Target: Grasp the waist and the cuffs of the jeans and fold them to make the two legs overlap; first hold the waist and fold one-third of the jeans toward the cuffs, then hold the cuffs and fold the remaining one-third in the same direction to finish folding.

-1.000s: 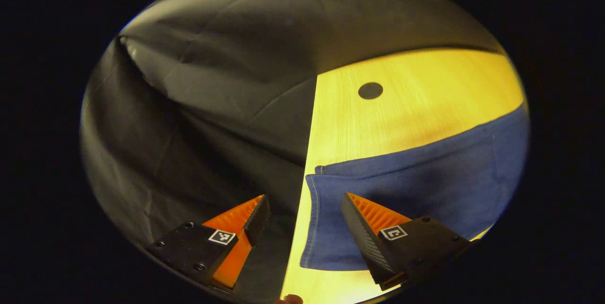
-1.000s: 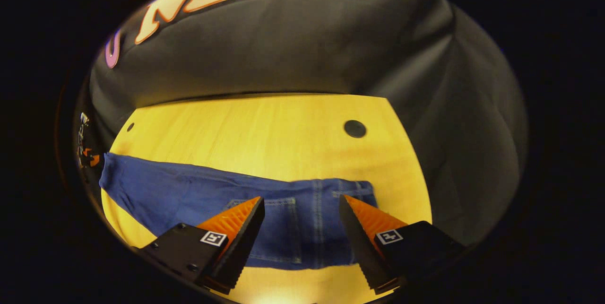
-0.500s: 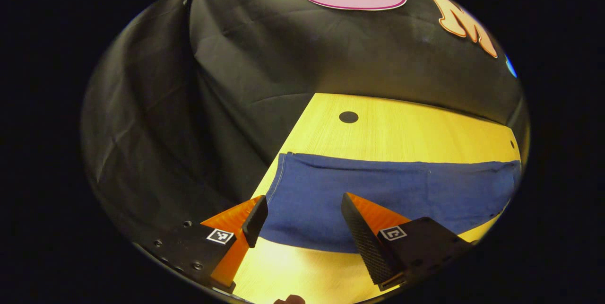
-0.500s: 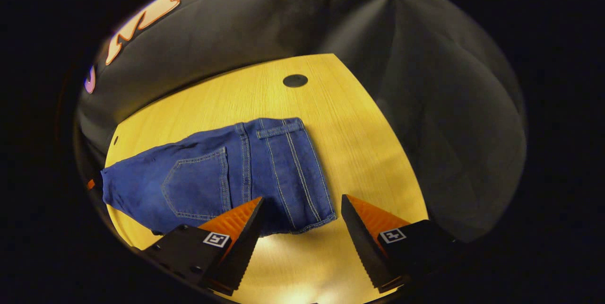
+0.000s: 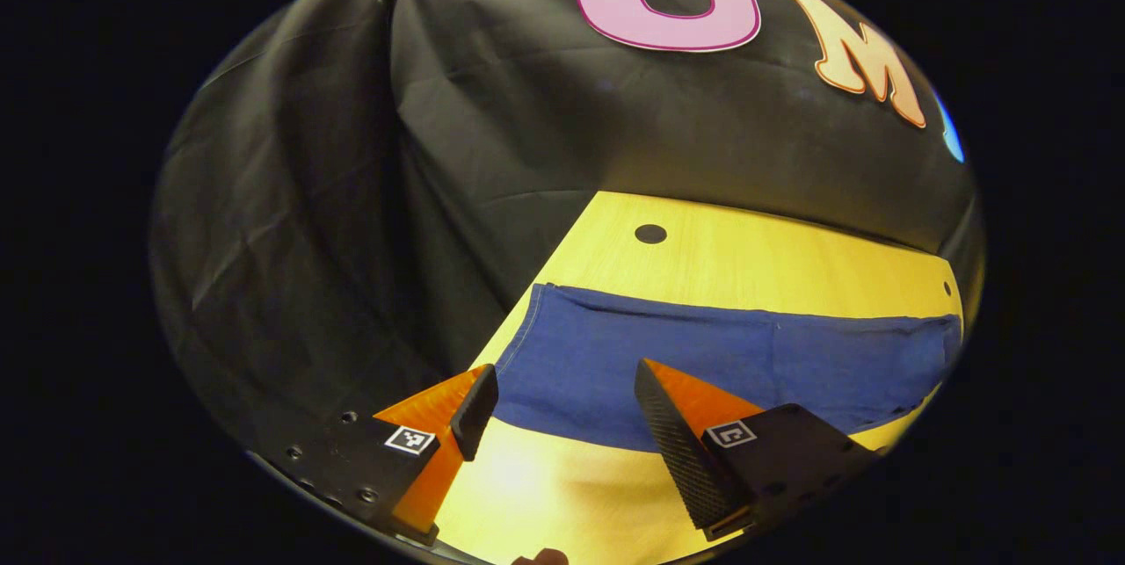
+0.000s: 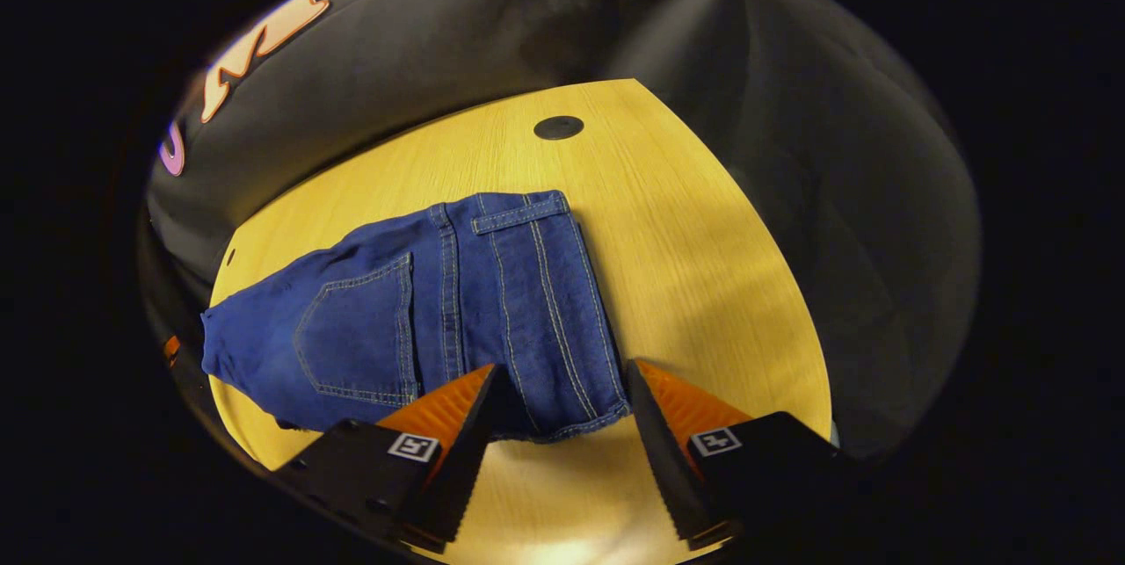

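Blue jeans [image 5: 703, 358] lie flat and lengthwise on the yellow wooden table [image 5: 756, 262], legs overlapped. In the left gripper view the cuff end sits at the table's left edge, and my left gripper [image 5: 558, 416] hovers open over the near edge of the cuffs. In the right gripper view the jeans' waist end [image 6: 492, 301] shows its back pocket and belt loop. My right gripper [image 6: 558, 411] is open, its fingers straddling the near corner of the waistband from above. Neither gripper holds cloth.
Black cloth walls close in behind the table and on both sides. A small round black hole [image 5: 650, 234] sits in the tabletop behind the jeans, and the hole [image 6: 559, 127] in the right gripper view is near the far corner. Bare wood lies behind the jeans.
The left gripper swung from the table's left edge to face the cuffs squarely. The right gripper turned and closed in on the waistband's near corner. The jeans stayed put.
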The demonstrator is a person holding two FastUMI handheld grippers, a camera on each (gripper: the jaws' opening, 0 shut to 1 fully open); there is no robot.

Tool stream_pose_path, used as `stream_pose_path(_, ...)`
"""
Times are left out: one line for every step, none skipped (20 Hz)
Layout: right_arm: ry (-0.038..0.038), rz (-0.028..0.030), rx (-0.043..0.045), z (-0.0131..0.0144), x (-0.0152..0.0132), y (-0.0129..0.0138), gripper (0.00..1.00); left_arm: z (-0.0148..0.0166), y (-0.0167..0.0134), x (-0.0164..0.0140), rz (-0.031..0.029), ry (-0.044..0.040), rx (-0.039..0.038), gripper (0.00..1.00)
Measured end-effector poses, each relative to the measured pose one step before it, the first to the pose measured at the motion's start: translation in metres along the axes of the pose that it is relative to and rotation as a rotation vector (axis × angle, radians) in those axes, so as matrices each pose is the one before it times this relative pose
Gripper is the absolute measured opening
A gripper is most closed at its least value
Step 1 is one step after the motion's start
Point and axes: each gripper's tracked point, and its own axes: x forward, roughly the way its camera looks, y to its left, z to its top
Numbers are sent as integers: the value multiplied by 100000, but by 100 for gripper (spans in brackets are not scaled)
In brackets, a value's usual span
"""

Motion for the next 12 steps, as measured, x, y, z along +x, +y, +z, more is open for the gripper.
stream_pose_path(1629, 1826, 1277, -250, 160, 628, 84, 56, 1, -73, -1186, 42, -420, 96)
stream_pose_path(-1782, -1184, -957, 314, -330, -6, 69, 91, 122, 31, -397, 181, -99, 96)
stream_pose_path(1507, 384, 211, -210, 190, 295, 54, -44, 117, 479, -670, 265, 4, 96)
stream_pose_path(321, 1302, 1910, 9, 281, 212, 47, 102, 31, 37, -429, -78, -62, 96)
stream_pose_path(1001, 1308, 987, -288, -203, 173, 41, -52, -139, -127, -1140, 25, 92, 96)
stream_pose_path(-584, 1519, 1204, 125, -35, 204, 34, 132, 72, -143, -910, -98, 381, 96)
stream_pose_path(-795, 453, 1824, -87, 160, -62, 32, -107, 41, -2, -563, 291, 569, 96)
stream_pose_path(-2042, 761, 118, 203, -72, 39, 26, 77, 55, -32, -413, 84, 510, 96)
stream_pose_path(-1049, -16, 679, -268, 56, -16, 26, 39, -147, 54, -609, -119, -66, 96)
stream_pose_path(-1820, -1305, 1384, 63, 55, 36, 22, -15, -42, -44, -925, 82, -545, 96)
stream_pose_path(-887, -905, -1029, 14, -290, 32, 17, 47, 244, -422, -825, -71, -503, 96)
stream_pose_path(-1135, -1065, -1372, 80, -342, -38, 14, 111, 287, -63, -422, 357, -597, 96)
